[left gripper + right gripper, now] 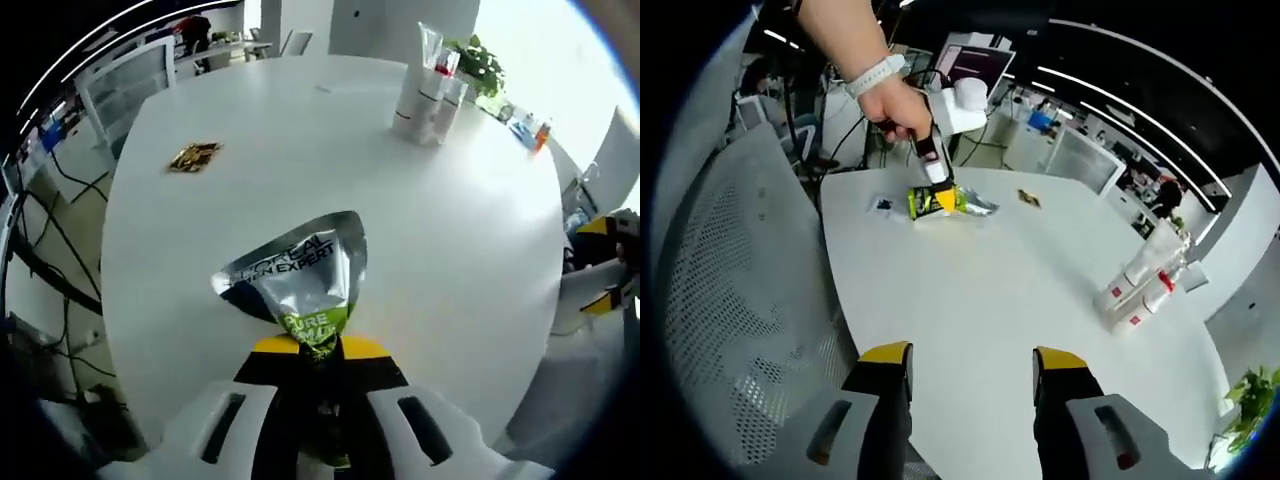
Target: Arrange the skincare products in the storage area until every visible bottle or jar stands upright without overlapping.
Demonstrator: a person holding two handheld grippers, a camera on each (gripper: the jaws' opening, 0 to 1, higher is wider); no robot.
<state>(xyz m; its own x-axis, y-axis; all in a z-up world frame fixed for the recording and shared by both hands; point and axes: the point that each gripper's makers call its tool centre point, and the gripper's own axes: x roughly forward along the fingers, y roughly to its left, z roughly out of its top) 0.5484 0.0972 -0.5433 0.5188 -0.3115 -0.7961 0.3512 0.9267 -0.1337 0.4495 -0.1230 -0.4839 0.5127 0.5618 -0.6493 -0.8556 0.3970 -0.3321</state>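
My left gripper is shut on the green end of a silver L'Oreal tube, whose flat crimped end points away over the white round table. In the right gripper view a hand holds that left gripper with the tube low over the table's far side. A cluster of white upright bottles and tubes stands near the far edge, and the same cluster appears to the right. My right gripper is open over the near table edge, holding nothing; the right gripper also shows beside the table's right edge.
A small gold-brown packet lies on the table, the same packet beyond the tube. A small dark item lies beside the tube. A grey mesh chair stands at the left. A plant stands behind the cluster.
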